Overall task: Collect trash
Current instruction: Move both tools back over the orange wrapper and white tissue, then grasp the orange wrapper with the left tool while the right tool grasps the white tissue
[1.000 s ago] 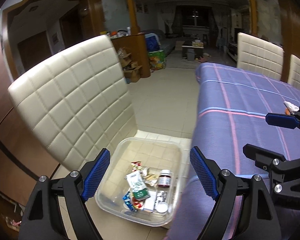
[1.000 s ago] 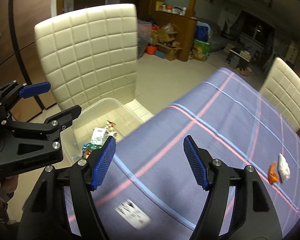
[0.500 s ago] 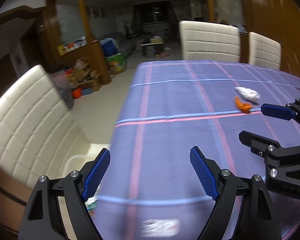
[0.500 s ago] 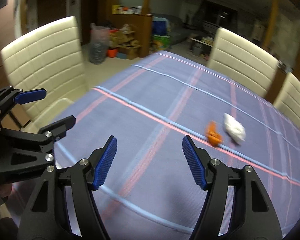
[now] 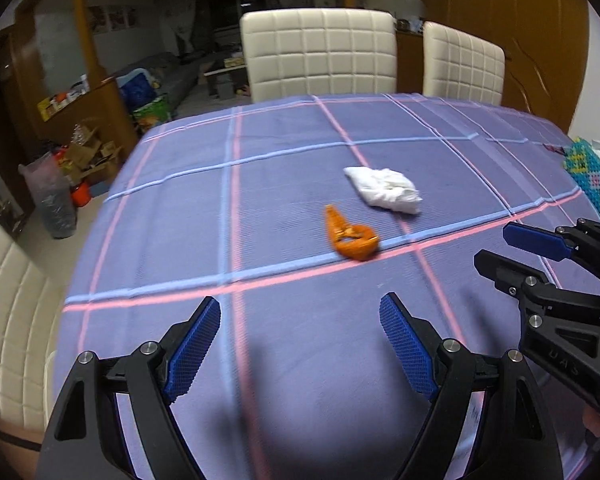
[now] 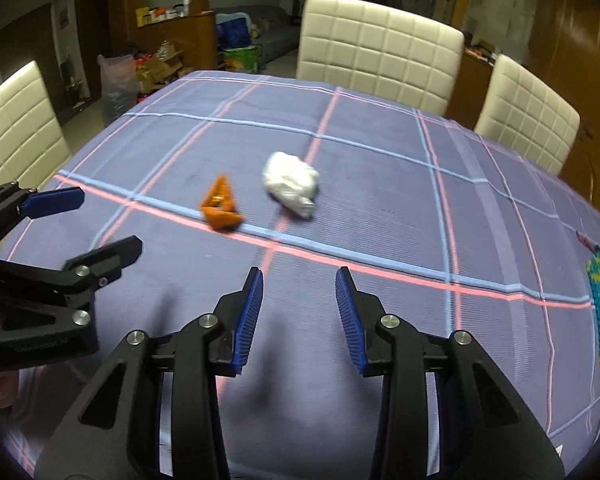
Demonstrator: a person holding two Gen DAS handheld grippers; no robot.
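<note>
Orange peel (image 5: 352, 236), white tissue (image 5: 384, 190), purple plaid tablecloth (image 5: 284, 152).

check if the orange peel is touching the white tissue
Apart. The right wrist view shows bare tablecloth between the orange peel and the white tissue.

Plaid tablecloth (image 5: 300, 152), cream chairs (image 5: 318, 54)

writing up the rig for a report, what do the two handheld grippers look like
Both match: the left gripper and right gripper have black angular plastic frames with triangular cut-outs, silver round bolt heads, and two fingers faced with ribbed blue pads. No cables or sleeves show.
</note>
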